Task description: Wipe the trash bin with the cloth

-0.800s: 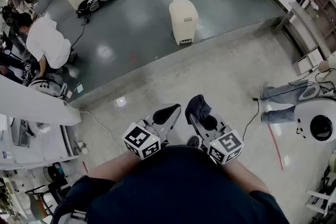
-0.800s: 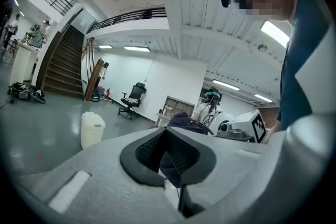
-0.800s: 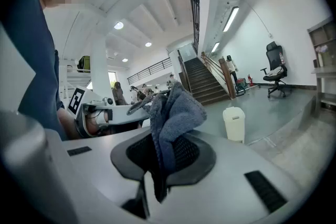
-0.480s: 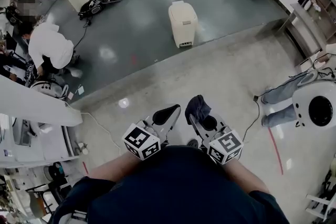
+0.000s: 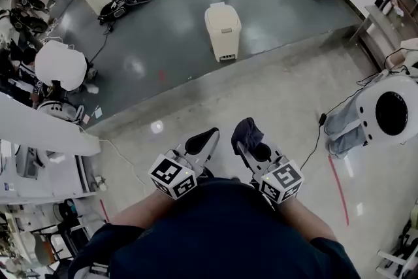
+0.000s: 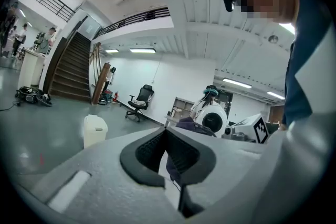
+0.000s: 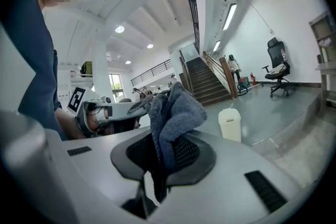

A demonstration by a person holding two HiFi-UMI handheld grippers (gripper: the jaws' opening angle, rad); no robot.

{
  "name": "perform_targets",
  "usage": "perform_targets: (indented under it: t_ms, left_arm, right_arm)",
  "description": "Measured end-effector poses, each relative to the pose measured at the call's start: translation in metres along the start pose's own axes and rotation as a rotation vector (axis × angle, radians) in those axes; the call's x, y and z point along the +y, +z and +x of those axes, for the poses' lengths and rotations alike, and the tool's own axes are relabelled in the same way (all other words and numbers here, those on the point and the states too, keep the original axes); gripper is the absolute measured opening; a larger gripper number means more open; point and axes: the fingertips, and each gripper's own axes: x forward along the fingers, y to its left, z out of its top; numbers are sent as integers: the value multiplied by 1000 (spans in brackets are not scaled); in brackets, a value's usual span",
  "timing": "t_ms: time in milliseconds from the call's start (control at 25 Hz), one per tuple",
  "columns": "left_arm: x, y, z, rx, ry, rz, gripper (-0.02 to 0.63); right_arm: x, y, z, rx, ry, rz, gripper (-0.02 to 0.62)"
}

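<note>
Right gripper [image 5: 252,144] clamps the grey cloth [image 5: 246,131], left gripper [image 5: 203,139] is pinched shut on nothing, and the trash bin [image 5: 223,29] stands well ahead on the dark floor [image 5: 163,42], so best walk close before wiping, with a firm grip on the cloth

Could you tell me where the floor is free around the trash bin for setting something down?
Dark floor is bare all round the trash bin, widest toward the crouching person at left. The pale floor between the step and the cloth is also free. Crowded: the black bag upper left, the cable and person at right.
</note>
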Motion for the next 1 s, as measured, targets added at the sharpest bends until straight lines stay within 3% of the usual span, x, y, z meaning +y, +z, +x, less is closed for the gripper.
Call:
perform_targets:
  t_ms: [400,1000]
  left_arm:
    - [70,8,55,-5,-53,-16,3]
    - [289,91,143,29,-199,-3,3]
  right_arm:
    - [-63,8,59,6,-72,0,61]
    - [-155,73,257,23,-259,85,61]
